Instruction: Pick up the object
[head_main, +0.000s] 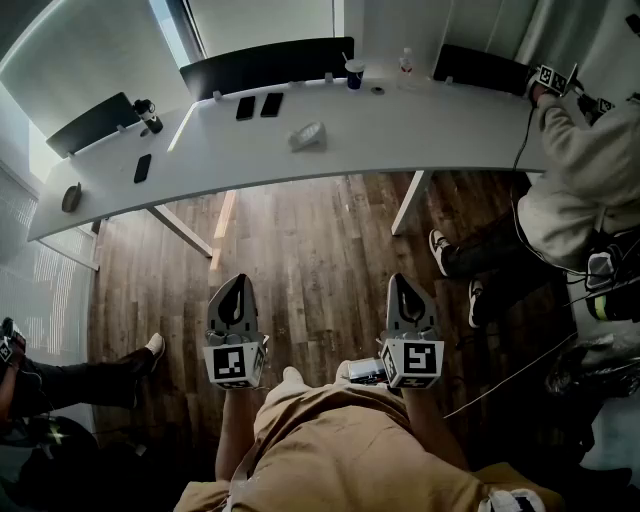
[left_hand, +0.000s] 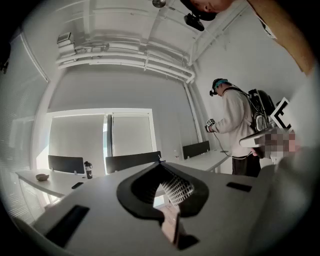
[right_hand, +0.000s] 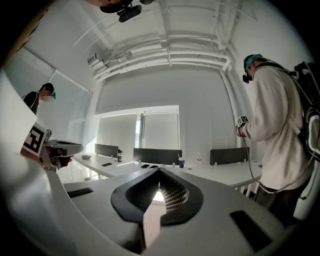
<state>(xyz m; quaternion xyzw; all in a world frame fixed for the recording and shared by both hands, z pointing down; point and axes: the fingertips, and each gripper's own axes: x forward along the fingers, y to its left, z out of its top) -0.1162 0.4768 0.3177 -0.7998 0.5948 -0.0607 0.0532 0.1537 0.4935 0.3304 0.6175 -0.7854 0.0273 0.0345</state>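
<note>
floor (head_main: 320, 250) dark wood planks, matt; desk (head_main: 420, 140) smooth, white; trousers (head_main: 340, 440) tan cloth

Far side: desk (head_main: 430, 140). On desk, left to right: bowl (head_main: 71, 197), phone (head_main: 142, 168), flask (head_main: 150, 117), two phones (head_main: 245, 108), object (head_main: 308, 136); behind object, cup (head_main: 355, 73), bottle (head_main: 406, 62). At right end: person (head_main: 580, 150). Near side, above floor (head_main: 320, 240): left tool (head_main: 236, 290) beside right tool (head_main: 404, 288).

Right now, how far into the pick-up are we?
Done: nothing. The grey lump and phones lie on the table, untouched.
In hand: nothing. The left gripper and right gripper are both shut and empty, over the floor, short of the table.
Left: step up, open a gripper, grasp, lift.
</note>
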